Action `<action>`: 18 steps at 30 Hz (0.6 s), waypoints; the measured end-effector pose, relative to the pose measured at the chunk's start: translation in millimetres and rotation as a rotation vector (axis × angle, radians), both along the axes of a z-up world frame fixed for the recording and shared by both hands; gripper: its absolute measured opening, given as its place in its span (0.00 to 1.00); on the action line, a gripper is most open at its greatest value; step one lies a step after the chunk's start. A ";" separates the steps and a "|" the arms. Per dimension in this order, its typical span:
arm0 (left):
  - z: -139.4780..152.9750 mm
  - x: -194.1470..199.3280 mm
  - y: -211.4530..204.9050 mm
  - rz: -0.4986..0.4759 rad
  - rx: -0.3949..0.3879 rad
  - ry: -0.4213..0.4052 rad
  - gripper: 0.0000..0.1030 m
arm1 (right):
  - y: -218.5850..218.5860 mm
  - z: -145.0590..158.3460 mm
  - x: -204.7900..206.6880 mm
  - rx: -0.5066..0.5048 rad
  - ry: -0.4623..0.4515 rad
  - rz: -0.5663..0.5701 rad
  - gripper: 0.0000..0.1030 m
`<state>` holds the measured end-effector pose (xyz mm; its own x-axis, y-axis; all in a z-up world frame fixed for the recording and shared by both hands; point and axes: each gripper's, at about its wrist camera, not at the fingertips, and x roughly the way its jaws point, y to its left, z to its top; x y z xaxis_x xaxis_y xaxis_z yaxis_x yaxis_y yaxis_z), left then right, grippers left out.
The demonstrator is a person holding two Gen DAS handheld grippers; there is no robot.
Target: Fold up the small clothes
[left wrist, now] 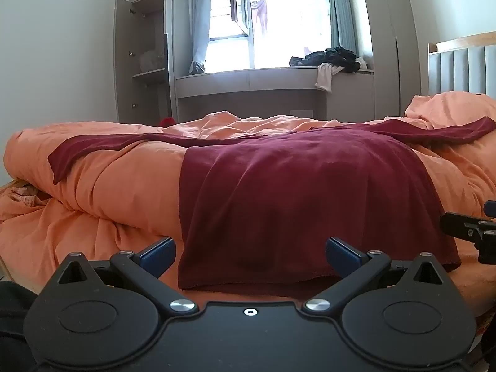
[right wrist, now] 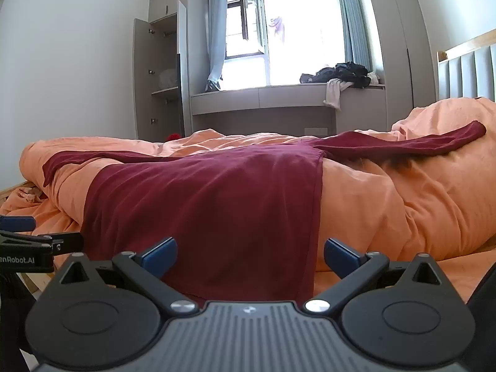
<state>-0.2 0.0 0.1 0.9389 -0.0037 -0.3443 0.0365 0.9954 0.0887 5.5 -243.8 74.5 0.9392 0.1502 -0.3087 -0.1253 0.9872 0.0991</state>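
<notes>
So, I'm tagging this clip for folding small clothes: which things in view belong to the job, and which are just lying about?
For the job:
- dark red long-sleeved top, spread flat
- left tongs, open
- right tongs, open
- orange bedding under the top

Lying about:
- dark clothes pile on the window ledge
- white garment hanging off that ledge
- open wardrobe

Ahead of me I see a rumpled orange duvet covering the bed. Behind it a bright window with pale blue curtains sits over a grey window seat, where dark clothes lie heaped. At left a wardrobe stands open; a padded headboard is at right.
</notes>
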 end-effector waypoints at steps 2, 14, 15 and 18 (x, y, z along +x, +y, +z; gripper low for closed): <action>0.2 -0.3 0.9 0.002 -0.016 -0.004 1.00 | 0.0 -0.1 -0.3 0.001 -0.004 -0.001 1.00; 1.1 -0.6 4.1 0.006 -0.009 0.001 1.00 | 0.2 -0.6 -0.9 0.003 -0.007 -0.001 1.00; 1.2 -0.9 4.0 0.006 -0.009 0.001 1.00 | 0.3 -0.7 -0.9 0.003 -0.007 0.000 1.00; 1.7 -0.1 1.7 0.011 -0.013 0.004 1.00 | 0.4 -0.7 -0.8 0.001 -0.005 -0.002 1.00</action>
<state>-0.4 1.7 1.8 0.9374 0.0022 -0.3482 0.0257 0.9968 0.0753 4.7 -243.4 73.8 0.9409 0.1487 -0.3044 -0.1239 0.9873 0.0993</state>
